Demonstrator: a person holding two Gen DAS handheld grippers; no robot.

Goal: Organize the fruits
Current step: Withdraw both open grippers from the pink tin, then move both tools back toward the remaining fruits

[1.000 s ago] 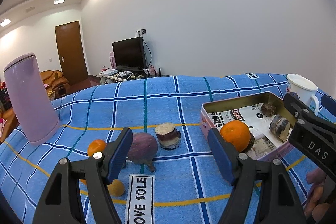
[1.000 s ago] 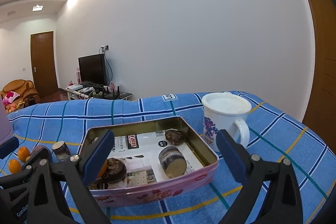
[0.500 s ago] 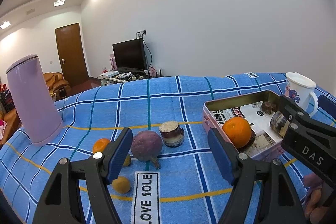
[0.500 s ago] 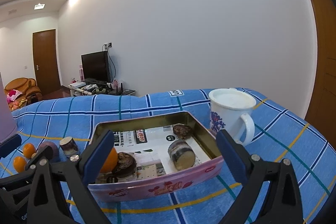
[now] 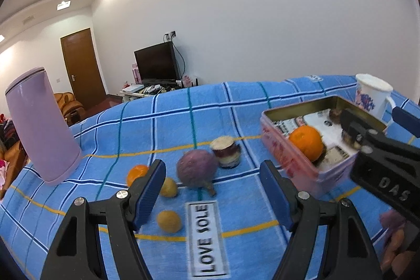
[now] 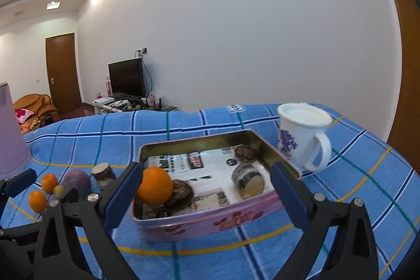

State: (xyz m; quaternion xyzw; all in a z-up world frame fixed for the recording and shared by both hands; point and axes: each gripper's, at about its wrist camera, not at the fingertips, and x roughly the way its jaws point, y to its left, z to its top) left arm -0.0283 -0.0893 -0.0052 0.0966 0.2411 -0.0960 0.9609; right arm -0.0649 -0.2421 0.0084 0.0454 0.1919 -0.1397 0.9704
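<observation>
On the blue checked cloth lies a round purple fruit (image 5: 195, 171), just beyond my left gripper (image 5: 214, 190), which is open and empty. Around it sit a small orange (image 5: 136, 173), two small yellow fruits (image 5: 168, 186) (image 5: 169, 221) and a cut purple-skinned stub (image 5: 227, 151). To the right, a pink tin (image 6: 210, 222) holds an orange (image 6: 155, 185), a dark brown fruit (image 6: 179, 192), a cut stub (image 6: 249, 177) and another dark piece (image 6: 245, 151). My right gripper (image 6: 206, 190) stands open at the tin's near side, pads apart from it.
A tall lilac jug (image 5: 39, 125) stands at the left of the cloth. A white flowered mug (image 6: 302, 135) sits right behind the tin's far right corner. A "LOVE SOLE" label (image 5: 207, 238) lies on the cloth under my left gripper. A person's fingers (image 5: 393, 248) show at the lower right.
The right gripper has drifted a little, so the tin now sits further right in its view. The left view has barely shifted. Both grippers stay open.
</observation>
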